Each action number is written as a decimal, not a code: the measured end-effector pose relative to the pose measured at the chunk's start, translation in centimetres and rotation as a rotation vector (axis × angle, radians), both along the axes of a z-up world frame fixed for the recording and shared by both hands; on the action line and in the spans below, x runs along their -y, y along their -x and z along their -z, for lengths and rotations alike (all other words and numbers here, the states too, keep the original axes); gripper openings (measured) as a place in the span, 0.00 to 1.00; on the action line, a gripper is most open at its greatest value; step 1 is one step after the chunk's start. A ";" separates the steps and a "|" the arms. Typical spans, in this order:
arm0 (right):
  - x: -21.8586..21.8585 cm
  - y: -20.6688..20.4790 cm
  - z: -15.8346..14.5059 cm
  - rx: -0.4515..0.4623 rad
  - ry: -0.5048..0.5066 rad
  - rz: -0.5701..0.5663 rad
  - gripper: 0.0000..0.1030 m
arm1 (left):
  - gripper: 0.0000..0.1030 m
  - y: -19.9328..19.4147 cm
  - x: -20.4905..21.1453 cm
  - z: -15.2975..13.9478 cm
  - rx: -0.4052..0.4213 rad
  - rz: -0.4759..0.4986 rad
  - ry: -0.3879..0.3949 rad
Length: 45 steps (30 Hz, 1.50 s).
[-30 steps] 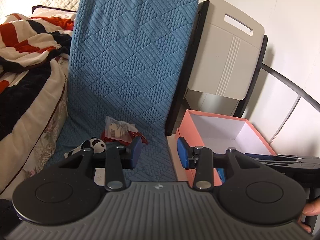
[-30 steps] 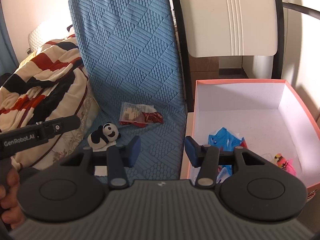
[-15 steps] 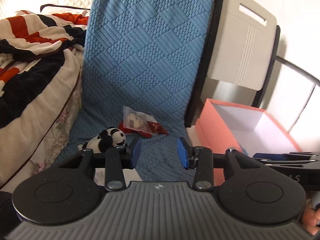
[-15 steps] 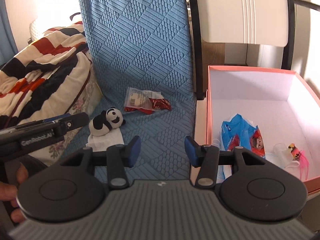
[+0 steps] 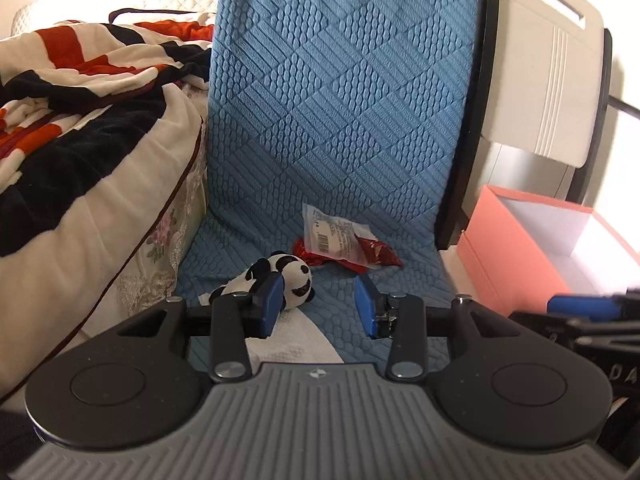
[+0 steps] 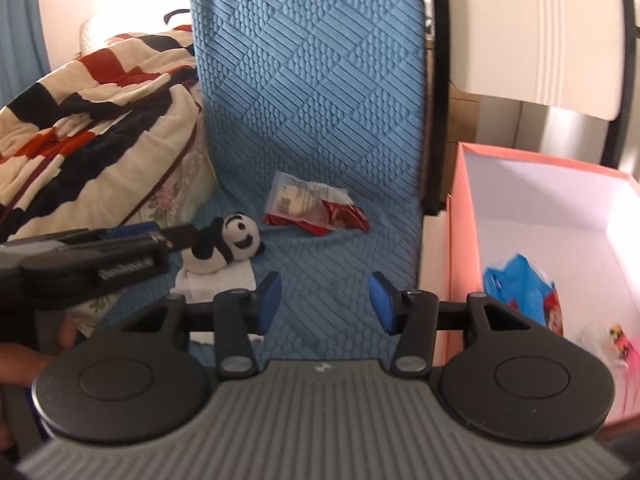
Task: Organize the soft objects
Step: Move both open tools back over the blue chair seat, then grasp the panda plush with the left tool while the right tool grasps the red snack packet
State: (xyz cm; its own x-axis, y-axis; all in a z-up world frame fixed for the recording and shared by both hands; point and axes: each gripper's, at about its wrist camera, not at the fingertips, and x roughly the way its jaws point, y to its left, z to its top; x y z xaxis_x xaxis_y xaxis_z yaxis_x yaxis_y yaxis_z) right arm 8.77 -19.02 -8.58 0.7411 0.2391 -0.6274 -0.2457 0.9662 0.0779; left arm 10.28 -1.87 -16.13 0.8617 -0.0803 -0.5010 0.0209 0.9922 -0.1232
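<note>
A small panda plush lies on a white folded cloth on the blue quilted chair seat. Behind it sits a red and clear snack packet. My left gripper is open just in front of the panda, its left pad overlapping the plush in view, nothing held. My right gripper is open over the bare seat, right of the cloth. A pink box stands to the right, with a blue packet and a pink toy inside.
A striped red, black and cream blanket is heaped on the bed at the left. A white folding chair back with a black frame leans behind the box. The blue quilted backrest rises straight ahead.
Both grippers have come lower and closer to the seat. The panda and packet now loom larger, and the left gripper's tip has reached the panda's side in the right wrist view.
</note>
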 end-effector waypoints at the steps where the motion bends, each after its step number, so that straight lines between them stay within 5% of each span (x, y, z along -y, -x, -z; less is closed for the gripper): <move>1: -0.1 -0.4 -0.1 0.002 -0.003 -0.001 0.50 | 0.44 -0.4 0.0 0.2 -0.002 0.004 -0.008; 14: -0.9 -6.7 1.3 0.015 0.002 -0.083 0.50 | 0.54 -6.0 -0.7 2.0 -0.046 0.022 -0.056; 27: -0.2 -11.7 3.7 -0.075 -0.051 -0.068 0.50 | 0.68 -9.5 -0.3 3.7 -0.119 -0.005 -0.101; 45: -2.3 -19.1 7.4 -0.158 0.015 -0.106 0.50 | 0.69 -13.0 -0.3 5.4 -0.239 -0.063 -0.142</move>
